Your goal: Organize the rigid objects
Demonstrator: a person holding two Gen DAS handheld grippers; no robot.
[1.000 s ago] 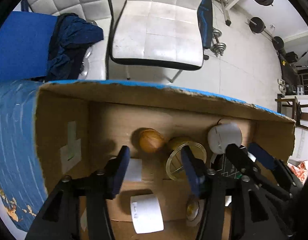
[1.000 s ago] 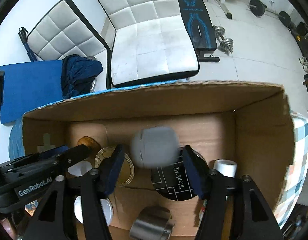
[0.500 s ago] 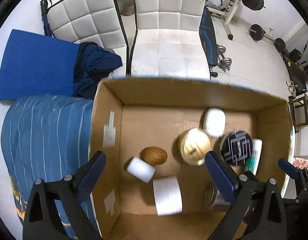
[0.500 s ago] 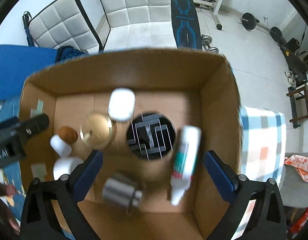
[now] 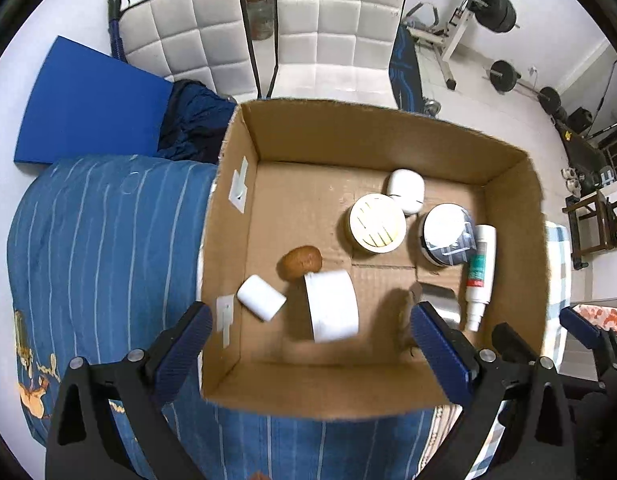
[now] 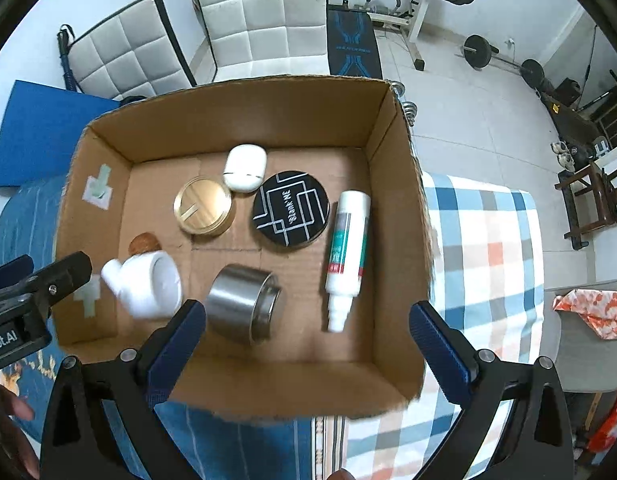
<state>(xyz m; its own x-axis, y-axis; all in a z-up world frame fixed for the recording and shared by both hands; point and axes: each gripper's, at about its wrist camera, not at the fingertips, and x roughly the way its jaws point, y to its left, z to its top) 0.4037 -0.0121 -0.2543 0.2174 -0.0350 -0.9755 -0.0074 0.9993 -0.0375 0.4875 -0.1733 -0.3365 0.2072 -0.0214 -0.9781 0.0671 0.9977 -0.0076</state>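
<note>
An open cardboard box (image 5: 504, 220) (image 6: 396, 208) sits on a bed. In it lie a white earbud case (image 5: 406, 191) (image 6: 245, 168), a gold round tin (image 5: 377, 222) (image 6: 203, 206), a black round tin (image 6: 291, 208) (image 5: 448, 234), a white spray bottle (image 6: 345, 254) (image 5: 480, 270), a steel cup on its side (image 6: 242, 308), a white jar (image 5: 330, 306) (image 6: 148, 290), a small white block (image 5: 261, 297) and a brown nut (image 5: 302, 262). My left gripper (image 5: 308, 354) and right gripper (image 6: 308, 350) are both open and empty, above the box's near edge.
The bed has a blue striped cover (image 5: 100, 248) at left and a checked cover (image 6: 488, 248) at right. Two white padded chairs (image 5: 336, 32) stand behind the box. Gym weights (image 6: 480, 52) lie on the tiled floor. A blue mat (image 5: 88, 108) leans at left.
Both grippers have opened wide and pulled back up and out of the box. The white earbud case, held by the right gripper a second ago, now lies on the box floor.
</note>
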